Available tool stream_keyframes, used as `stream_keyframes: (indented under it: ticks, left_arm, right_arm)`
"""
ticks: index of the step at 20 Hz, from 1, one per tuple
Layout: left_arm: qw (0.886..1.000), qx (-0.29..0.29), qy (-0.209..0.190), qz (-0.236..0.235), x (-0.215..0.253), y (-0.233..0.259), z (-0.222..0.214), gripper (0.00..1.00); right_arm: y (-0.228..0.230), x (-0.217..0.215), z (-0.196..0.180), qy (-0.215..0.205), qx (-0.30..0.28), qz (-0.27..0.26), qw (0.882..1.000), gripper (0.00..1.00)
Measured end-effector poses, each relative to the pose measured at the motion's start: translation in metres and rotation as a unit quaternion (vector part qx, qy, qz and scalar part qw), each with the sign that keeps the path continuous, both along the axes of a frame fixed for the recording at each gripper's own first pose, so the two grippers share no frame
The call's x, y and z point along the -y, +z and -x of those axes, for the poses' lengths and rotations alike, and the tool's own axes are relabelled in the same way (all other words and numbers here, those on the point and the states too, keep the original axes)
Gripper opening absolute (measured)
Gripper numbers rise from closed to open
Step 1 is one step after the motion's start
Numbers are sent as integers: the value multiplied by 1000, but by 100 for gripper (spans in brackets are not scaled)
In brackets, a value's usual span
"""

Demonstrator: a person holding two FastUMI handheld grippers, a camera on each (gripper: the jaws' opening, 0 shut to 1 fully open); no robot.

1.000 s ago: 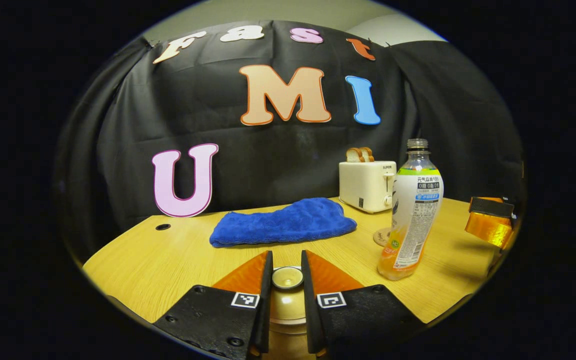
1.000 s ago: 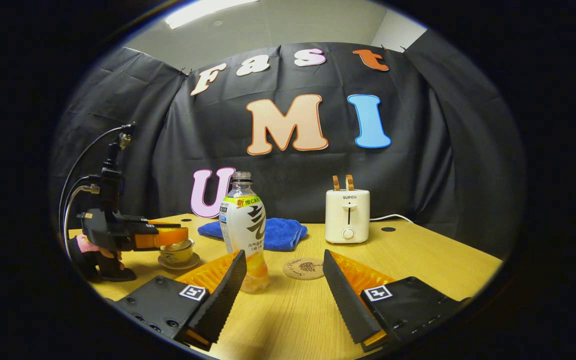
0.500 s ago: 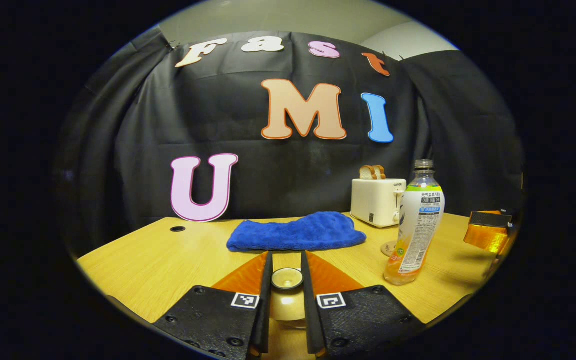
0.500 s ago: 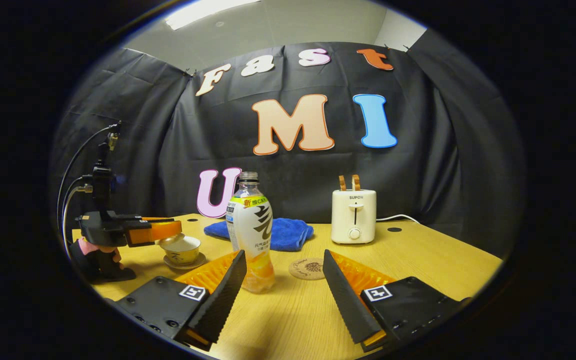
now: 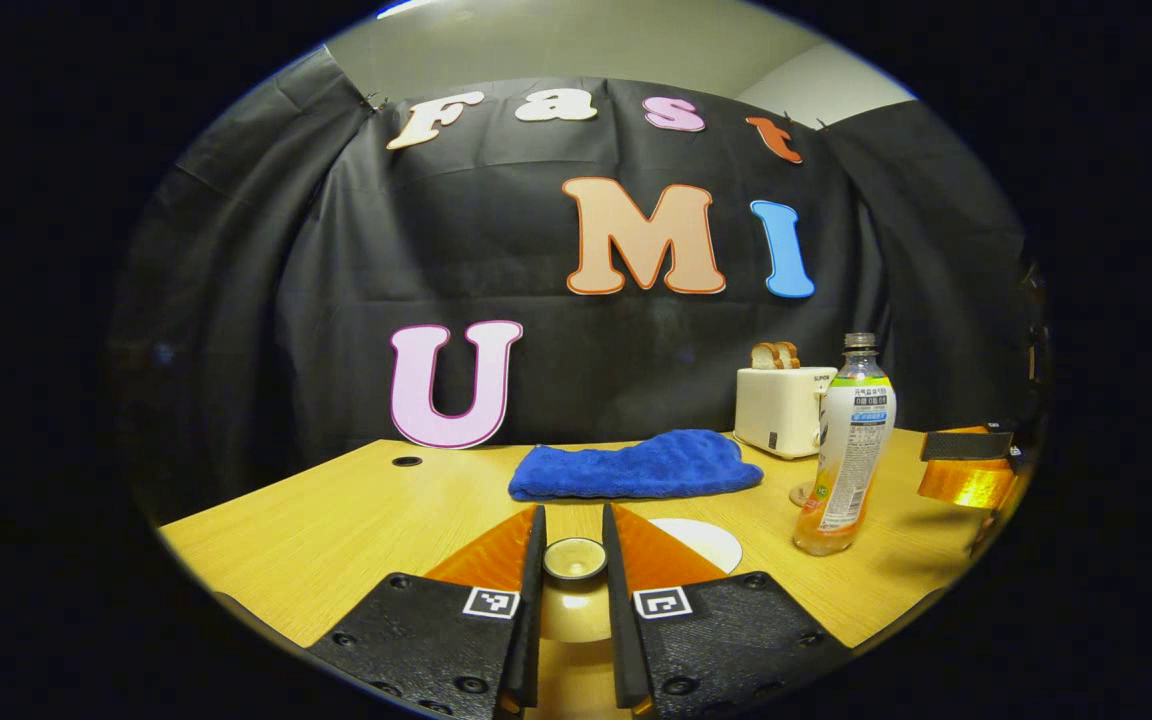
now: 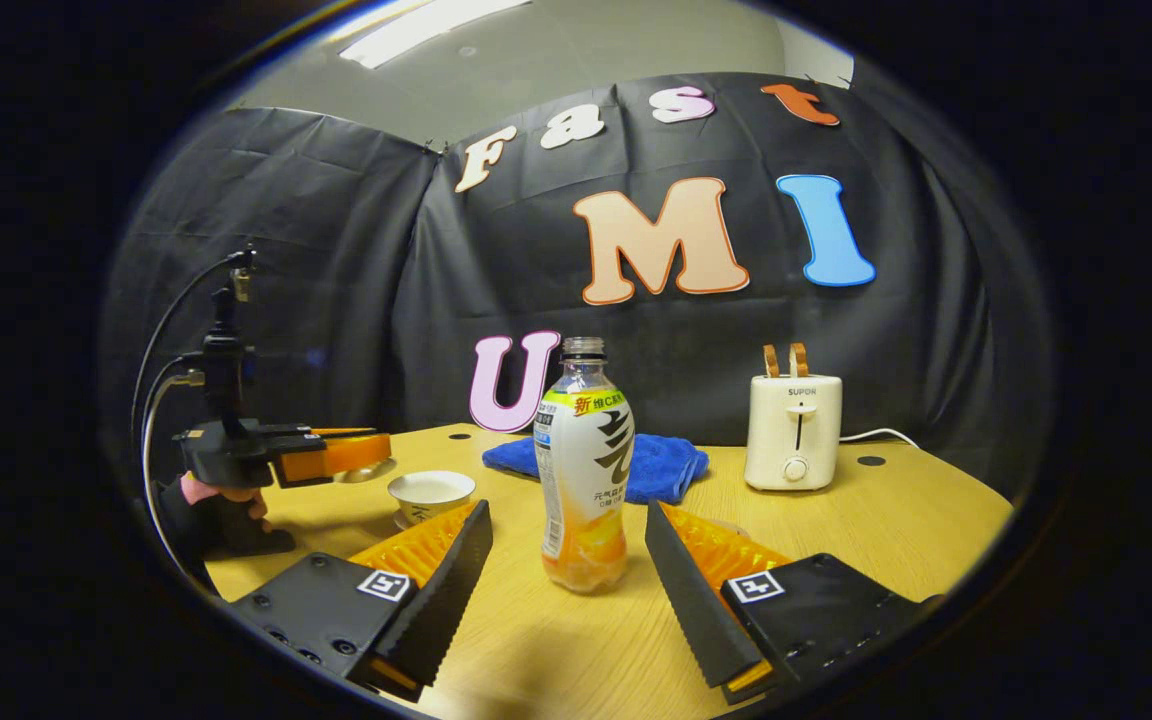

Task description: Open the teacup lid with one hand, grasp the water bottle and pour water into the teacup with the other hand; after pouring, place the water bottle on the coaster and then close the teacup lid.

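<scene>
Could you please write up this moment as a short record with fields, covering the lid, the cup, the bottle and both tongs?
lid: small round tan ceramic teacup lid, pinched by its knob, lifted clear of the cup
cup: pale open ceramic teacup on its saucer, uncovered
bottle: clear plastic water bottle with white label, upright on the light wooden table, no cap visible
left tongs: shut on the lid knob
right tongs: open, bottle in line between the fingers, not touching
background: blue towel, cream toaster
</scene>
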State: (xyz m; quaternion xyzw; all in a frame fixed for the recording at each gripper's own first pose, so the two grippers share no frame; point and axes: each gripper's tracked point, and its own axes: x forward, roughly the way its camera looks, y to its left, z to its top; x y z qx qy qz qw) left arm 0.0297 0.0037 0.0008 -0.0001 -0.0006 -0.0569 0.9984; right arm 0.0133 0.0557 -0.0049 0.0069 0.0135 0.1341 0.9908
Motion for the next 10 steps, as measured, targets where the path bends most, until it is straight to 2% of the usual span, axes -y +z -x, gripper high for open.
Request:
stream_keyframes:
  ticks: [1,2,3,6,7,9,10]
  left_arm:
    - [1000,1,3,0,-3,-1,2,27]
    - [1000,3,6,1,-6,0,4,27]
    - [1000,2,11,0,-9,-2,5,27]
    - [1000,1,22,0,-18,-2,8,27]
    - [1000,1,22,0,-20,-1,8,27]
    - [1000,2,19,-1,-22,-1,9,27]
    - [1000,2,19,-1,-24,-1,8,27]
  right_arm:
    - [0,-1,-4,-3,1,1,1000,94]
    - [0,-5,-9,2,-2,2,1000,98]
    - [-5,-9,-15,6,-8,3,1000,94]
    - [-17,-10,-31,0,-43,13,999,98]
    - [-20,-10,-35,-4,-54,16,998,94]
    - [-24,-12,-43,-9,-66,24,997,98]
    - [-27,-12,-48,-11,-72,29,997,94]
